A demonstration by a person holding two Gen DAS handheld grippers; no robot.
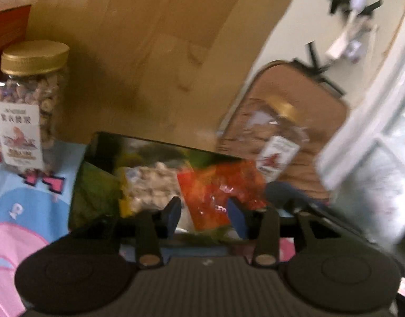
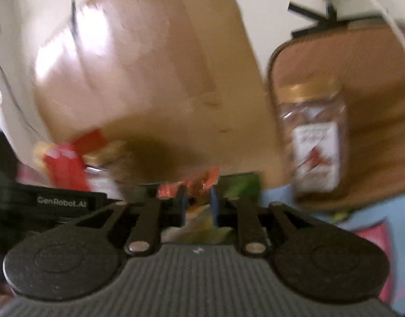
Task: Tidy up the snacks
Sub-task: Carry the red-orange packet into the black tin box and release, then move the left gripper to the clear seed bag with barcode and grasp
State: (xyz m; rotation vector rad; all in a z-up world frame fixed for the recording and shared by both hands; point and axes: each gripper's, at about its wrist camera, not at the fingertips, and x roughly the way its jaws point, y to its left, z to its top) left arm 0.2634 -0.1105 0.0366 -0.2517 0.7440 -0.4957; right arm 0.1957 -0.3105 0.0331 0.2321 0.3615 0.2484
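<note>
Both handheld grippers close on one crinkly green-and-orange snack bag [image 1: 160, 185] above the blue-and-pink cloth [image 1: 25, 200]: the left gripper [image 1: 205, 211] pinches its orange panel, the right gripper [image 2: 198, 206] its edge. Opposing pulls could tear the thin film; a swing might topple the gold-lidded nut jar [image 1: 28, 105] nearby.

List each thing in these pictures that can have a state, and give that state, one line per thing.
Left gripper: partly closed around the snack bag, contact blurred.
Right gripper: nearly closed at a wrapper's edge, grip unclear.
Snack bag: lying flat on the cloth.
Left jar: upright, gold lid on.
Right jar: upright, gold lid on.
Cardboard box: standing behind the snacks.
</note>
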